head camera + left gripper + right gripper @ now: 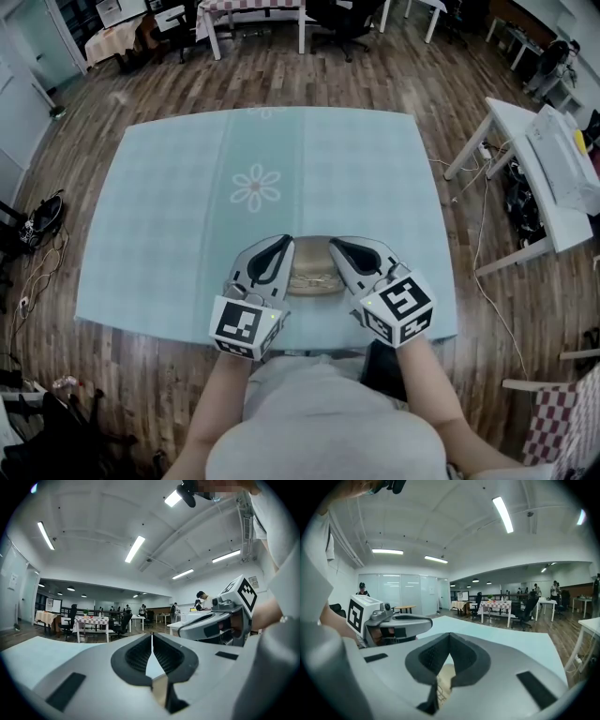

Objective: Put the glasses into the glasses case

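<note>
A tan woven glasses case (313, 273) lies near the front edge of the light-blue table (187, 234), partly hidden between my two grippers. No glasses show in any view. My left gripper (281, 242) hovers over the case's left end with its jaws closed together and nothing in them (152, 635). Over the case's right end my right gripper (337, 244) is held the same way, shut and empty (450, 635). Below its jaws a strip of the case (445, 679) shows. Each gripper view catches the other gripper beside it: the right gripper (211, 625), the left gripper (398, 620).
The tablecloth has a flower print (255, 186) at its middle. A white desk (539, 159) with cables under it stands to the right. Tables and office chairs (253, 19) stand beyond the far edge. A bag and cords (42, 220) lie on the floor at left.
</note>
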Available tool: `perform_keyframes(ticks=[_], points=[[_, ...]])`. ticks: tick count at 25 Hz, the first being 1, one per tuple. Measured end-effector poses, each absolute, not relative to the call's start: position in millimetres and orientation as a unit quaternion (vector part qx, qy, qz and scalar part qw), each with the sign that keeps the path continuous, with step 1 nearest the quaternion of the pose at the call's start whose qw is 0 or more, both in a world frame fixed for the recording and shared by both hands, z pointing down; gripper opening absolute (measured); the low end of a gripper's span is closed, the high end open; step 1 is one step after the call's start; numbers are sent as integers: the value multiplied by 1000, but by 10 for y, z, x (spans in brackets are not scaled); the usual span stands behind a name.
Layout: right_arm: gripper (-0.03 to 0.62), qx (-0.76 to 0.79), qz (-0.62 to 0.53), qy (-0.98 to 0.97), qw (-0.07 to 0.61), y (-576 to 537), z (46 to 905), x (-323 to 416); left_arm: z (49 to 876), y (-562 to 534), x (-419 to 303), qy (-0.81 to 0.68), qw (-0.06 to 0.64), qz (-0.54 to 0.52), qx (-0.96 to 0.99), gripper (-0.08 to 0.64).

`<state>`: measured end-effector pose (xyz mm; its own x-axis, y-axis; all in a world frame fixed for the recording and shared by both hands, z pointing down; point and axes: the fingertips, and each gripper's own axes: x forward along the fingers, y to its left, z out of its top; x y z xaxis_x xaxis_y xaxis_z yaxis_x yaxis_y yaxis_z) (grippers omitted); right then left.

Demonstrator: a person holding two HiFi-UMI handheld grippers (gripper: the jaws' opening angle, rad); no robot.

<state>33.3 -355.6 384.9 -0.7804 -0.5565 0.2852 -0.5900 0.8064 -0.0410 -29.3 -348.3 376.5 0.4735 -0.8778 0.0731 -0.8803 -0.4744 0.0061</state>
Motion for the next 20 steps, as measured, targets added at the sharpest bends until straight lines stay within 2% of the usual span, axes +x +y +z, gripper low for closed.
perform_keyframes(ticks=[5,20], points=[[5,308,60,-947,73,-3536,3643,325,3593,-3475,-223,-511,2,14,860,11],[5,313,21,-949,44,-3505,3386,302,3363,-3502,-115,-514,-18,-6,857,11]])
